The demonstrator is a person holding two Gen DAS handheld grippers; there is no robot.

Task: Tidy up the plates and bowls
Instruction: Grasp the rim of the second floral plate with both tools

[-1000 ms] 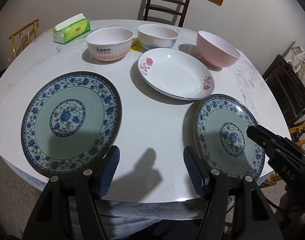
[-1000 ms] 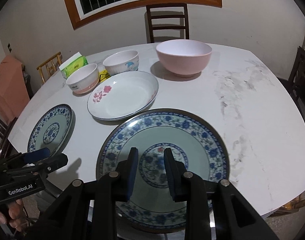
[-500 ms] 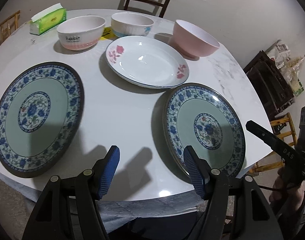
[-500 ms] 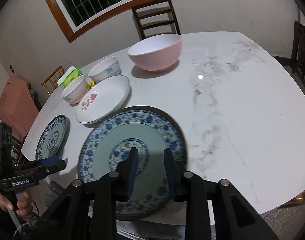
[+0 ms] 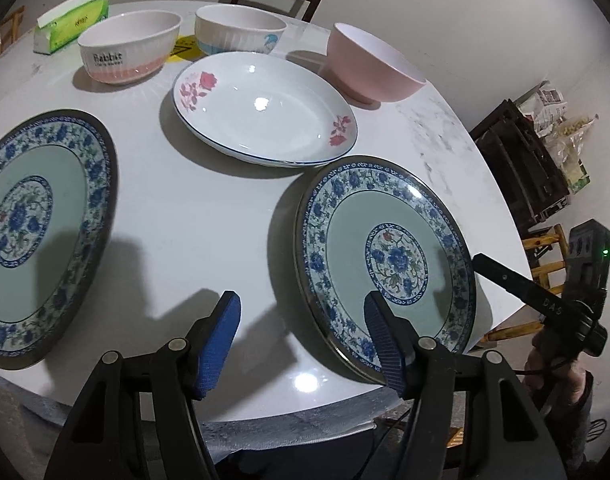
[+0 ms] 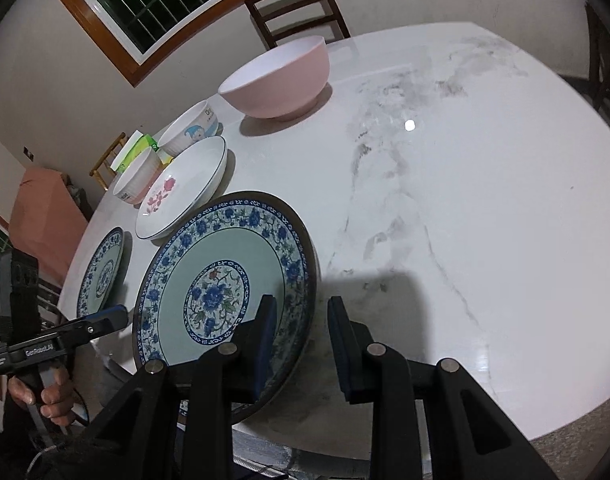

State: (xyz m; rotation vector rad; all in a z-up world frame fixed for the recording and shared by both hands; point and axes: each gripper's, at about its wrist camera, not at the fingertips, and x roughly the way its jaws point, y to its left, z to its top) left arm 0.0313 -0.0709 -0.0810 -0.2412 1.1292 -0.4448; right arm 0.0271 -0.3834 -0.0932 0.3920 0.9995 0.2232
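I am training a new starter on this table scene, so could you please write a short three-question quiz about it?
1. How many bowls stand on the round white marble table?
2. True or false: the white rose-patterned plate is stacked on a blue floral plate.
3. Which item sits nearest the green tissue box: A) the plain pink bowl, B) the ribbed white bowl with a pink base, C) the right-hand blue-and-green floral plate?

Key: 1. Three. 2. False; it rests on the table. 3. B.
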